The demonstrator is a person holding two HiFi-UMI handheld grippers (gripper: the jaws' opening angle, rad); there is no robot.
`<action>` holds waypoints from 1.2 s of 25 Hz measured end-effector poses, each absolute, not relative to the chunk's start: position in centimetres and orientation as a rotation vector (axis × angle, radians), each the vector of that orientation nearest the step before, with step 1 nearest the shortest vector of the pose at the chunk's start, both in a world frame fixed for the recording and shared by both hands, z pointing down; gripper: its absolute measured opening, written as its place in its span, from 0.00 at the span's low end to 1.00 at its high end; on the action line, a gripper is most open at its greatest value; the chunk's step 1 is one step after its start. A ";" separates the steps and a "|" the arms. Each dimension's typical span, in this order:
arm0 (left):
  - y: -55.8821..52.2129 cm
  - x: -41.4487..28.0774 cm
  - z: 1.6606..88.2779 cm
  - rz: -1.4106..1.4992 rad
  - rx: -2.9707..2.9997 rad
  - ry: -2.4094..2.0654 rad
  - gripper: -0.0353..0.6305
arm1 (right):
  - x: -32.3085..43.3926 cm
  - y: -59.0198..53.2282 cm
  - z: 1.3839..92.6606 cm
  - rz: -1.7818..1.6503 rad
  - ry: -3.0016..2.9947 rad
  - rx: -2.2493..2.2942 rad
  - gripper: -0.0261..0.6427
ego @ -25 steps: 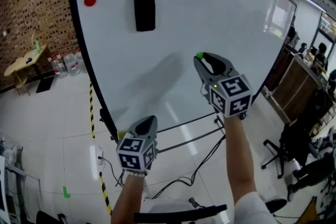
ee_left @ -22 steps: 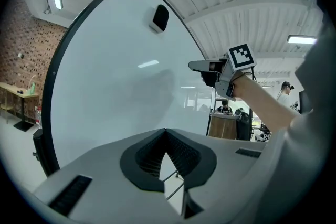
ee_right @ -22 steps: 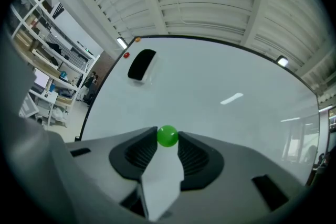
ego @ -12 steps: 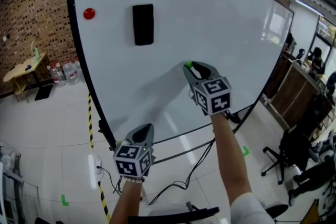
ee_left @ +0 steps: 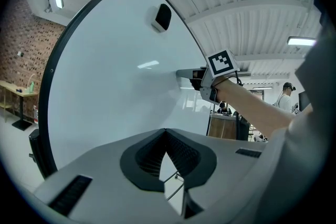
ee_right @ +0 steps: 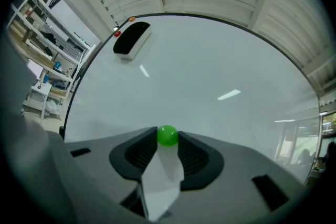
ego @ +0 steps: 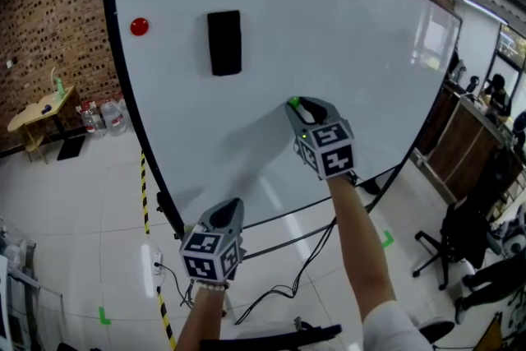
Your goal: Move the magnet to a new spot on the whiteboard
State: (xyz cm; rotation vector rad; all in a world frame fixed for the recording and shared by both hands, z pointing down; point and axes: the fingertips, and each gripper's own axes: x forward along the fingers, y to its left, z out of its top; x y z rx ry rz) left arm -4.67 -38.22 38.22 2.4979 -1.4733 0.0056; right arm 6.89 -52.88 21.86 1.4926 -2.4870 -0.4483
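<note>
Right gripper (ego: 300,106) clamping green magnet (ee_right: 167,135) between jaw tips, hovering close to whiteboard (ego: 345,20). Left gripper (ego: 227,212) hanging low near board's bottom edge, jaws closed together, gripping nothing.

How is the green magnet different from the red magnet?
The green magnet is green and the red magnet is red. The green magnet is pinched in the right tool, lower on the whiteboard. The red magnet sits alone near the top left corner. Both are small and round.
</note>
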 end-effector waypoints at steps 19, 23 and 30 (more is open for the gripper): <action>-36.7 -4.7 38.8 0.006 2.504 -1.402 0.04 | 9.4 -48.8 21.9 -0.472 -2.494 1.694 0.37; -36.1 -5.2 39.3 0.005 2.514 -1.365 0.04 | 10.2 -44.5 26.0 -0.309 -2.582 1.662 0.32; -36.0 -6.4 41.4 0.007 2.531 -1.274 0.04 | 11.6 -37.2 36.7 0.018 -2.506 1.832 0.05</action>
